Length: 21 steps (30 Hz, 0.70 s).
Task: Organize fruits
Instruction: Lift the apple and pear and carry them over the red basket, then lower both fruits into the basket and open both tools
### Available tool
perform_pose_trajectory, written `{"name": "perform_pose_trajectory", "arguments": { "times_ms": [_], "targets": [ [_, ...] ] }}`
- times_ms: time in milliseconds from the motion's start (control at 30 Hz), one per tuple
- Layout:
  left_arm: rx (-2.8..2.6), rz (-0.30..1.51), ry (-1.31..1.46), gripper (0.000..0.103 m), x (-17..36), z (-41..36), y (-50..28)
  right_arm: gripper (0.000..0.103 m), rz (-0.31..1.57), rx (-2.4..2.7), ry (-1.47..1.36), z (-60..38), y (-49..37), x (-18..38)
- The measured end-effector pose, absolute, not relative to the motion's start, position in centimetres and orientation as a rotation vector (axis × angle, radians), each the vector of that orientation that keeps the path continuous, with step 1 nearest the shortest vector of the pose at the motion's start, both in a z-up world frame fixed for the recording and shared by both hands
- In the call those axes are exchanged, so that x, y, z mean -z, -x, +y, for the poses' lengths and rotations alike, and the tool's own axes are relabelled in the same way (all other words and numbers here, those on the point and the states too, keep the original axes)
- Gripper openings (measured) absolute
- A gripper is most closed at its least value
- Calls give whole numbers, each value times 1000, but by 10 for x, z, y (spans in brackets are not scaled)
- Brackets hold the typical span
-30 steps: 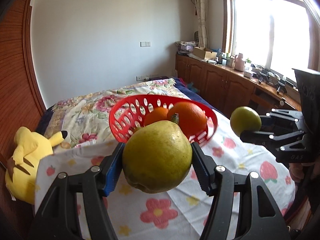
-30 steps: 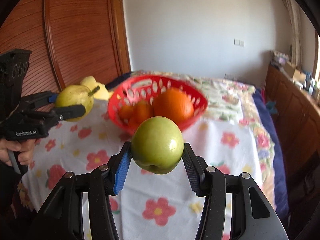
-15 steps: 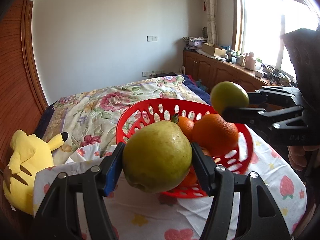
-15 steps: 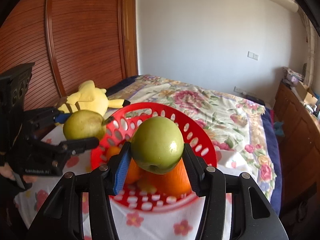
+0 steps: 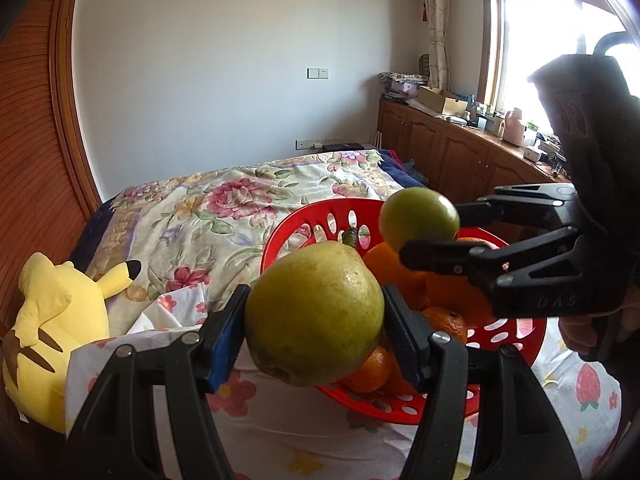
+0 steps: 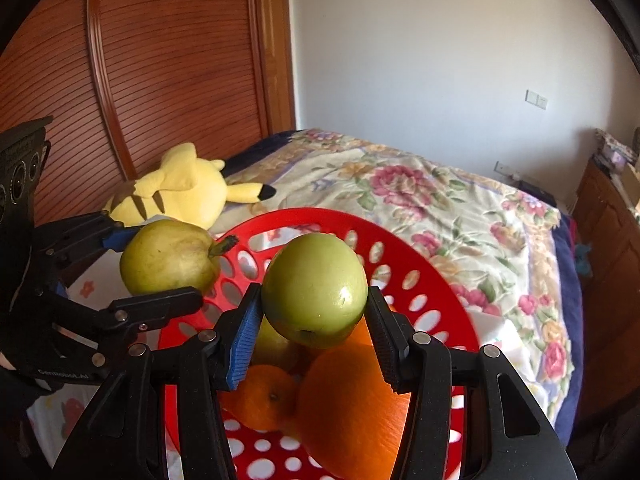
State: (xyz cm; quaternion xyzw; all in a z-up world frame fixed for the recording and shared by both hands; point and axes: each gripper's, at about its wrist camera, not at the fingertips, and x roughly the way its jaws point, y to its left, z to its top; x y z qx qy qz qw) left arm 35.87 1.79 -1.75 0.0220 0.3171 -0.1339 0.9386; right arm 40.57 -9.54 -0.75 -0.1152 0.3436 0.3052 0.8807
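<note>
Gripping pear (image 5: pixel 314 314), apple (image 6: pixel 314 290), tools apparently over basket (image 6: pixel 436 280)

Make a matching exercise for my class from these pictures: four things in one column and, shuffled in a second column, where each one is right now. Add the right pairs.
Things
1. pear
2. green apple
3. large orange
4. yellow plush toy

Places
A. lying on the bed beside the wooden wall panel
B. clamped in the right gripper, above the basket
C. resting inside the red basket
D. clamped in the left gripper

Pairs: 1-D, 2-B, 3-C, 4-A
</note>
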Motion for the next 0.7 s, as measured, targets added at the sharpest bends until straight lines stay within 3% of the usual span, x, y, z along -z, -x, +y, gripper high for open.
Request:
{"name": "perform_pose_trajectory", "arguments": {
  "times_ms": [700],
  "targets": [
    [273,661,-37,64,23,13,-365,53,675,-614,228,-102,-395,1]
  ]
}}
